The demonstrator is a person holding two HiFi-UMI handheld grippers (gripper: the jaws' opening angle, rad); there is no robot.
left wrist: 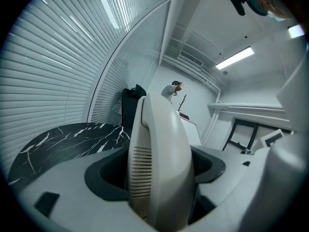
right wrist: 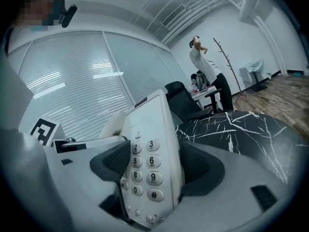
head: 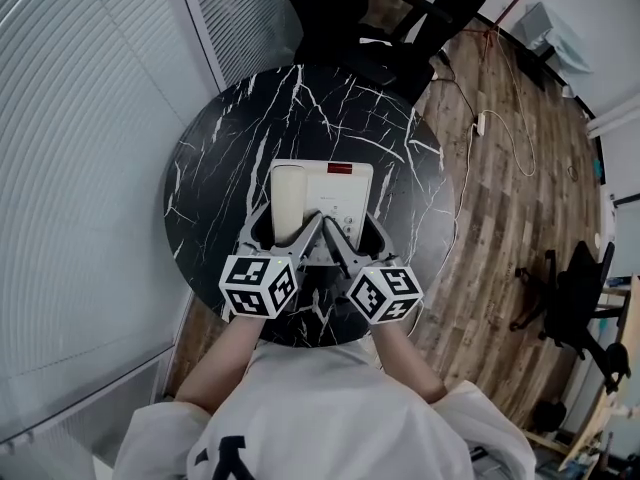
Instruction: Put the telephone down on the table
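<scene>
A white desk telephone (head: pixel 335 190) with its handset (head: pixel 288 200) in the cradle is over the round black marble table (head: pixel 215 168). I cannot tell whether its base touches the top. My left gripper (head: pixel 283 236) is shut on the handset side at the near end; the handset (left wrist: pixel 159 163) fills the space between its dark pads (left wrist: pixel 104 178). Close to its right, my right gripper (head: pixel 358 236) is shut on the keypad side, and the telephone's number keys (right wrist: pixel 147 166) stand tilted between its jaws. Marble shows beyond both grippers (left wrist: pixel 63 139) (right wrist: pixel 241 129).
A glass wall with blinds (head: pixel 90 118) runs along the left. A black office chair (head: pixel 400 28) stands behind the table and another (head: pixel 580 298) on the wood floor at right, where cables (head: pixel 500 118) lie. A person (right wrist: pixel 205 62) stands far off by a coat stand (right wrist: pixel 227 57).
</scene>
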